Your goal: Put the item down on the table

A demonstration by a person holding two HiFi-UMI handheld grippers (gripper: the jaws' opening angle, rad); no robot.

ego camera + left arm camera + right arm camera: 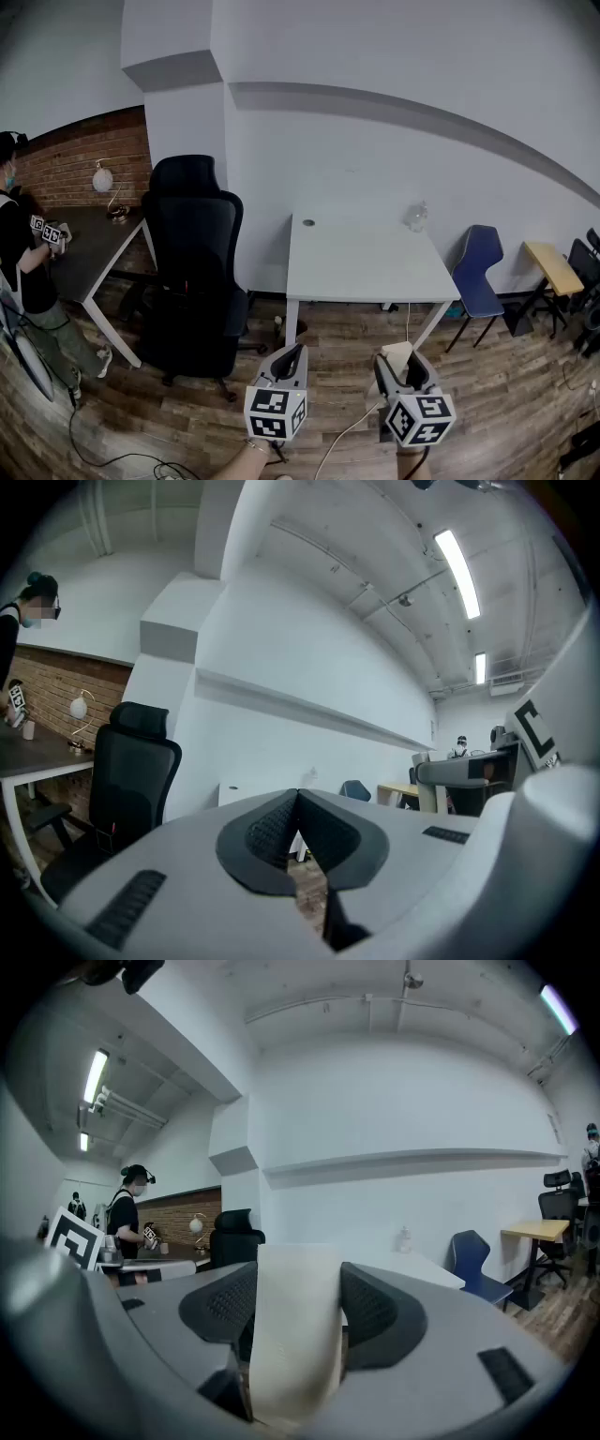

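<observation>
**Holding the cream item short of the white desk**

Gripping with my right tool (298, 1283), I have the cream item (292, 1354) clamped between its two dark ribbed pads, which stand wide apart and press on it from either side. In the right gripper view it shows as a pale, smooth, upright band that fills the gap between the jaws; I cannot tell what kind of thing it is. It is up in the air in my grasp, over the wooden floor (487, 394), and not touching the white desk (366, 262).

My left tool (298, 794) is closed on nothing, its pads meeting at the tips. From the head view both tools sit low in the picture, side by side, level and pointing toward the white desk, which stands ahead of them against the white wall.

On the far right of that desk stands a small clear bottle (416, 217), and near its back left corner there is a small round mark (307, 223). A black office chair (192, 262) stands just left of the desk, and a blue chair (478, 272) just right of it. Farther right is a small yellow-topped table (553, 267).

At the left edge a person (19, 253) in dark clothes stands by a dark desk (89, 248) with a round lamp (103, 178), in front of a brick wall (80, 155).
</observation>
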